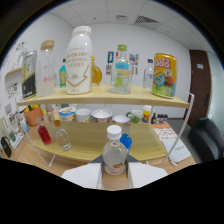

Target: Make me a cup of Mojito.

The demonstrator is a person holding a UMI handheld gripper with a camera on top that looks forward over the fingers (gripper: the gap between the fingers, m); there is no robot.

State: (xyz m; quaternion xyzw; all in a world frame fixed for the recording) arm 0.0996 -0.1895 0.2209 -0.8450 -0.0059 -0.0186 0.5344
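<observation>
A small clear bottle (pixel 114 152) with a white cap and an orange-marked label stands upright between my fingers, its base hidden behind them. My gripper (pixel 114 170) is shut on it, with the pale fingers (pixel 84 175) pressing on both sides of its lower body. Just beyond it is the lower board of a wooden two-level shelf (pixel 85 145), with a blue-capped item (pixel 127 141) right behind the bottle. On that board further left lie a small bottle of red liquid (pixel 44 134) and a small clear bottle (pixel 63 139).
The upper shelf board (pixel 100 95) carries a tall white bottle (pixel 79 60), a clear green-labelled bottle (pixel 121 70), a yellow can (pixel 164 75) and several other bottles. A row of cups (pixel 101 116) lines the back of the lower board. To the right stands a dark chair (pixel 207 137).
</observation>
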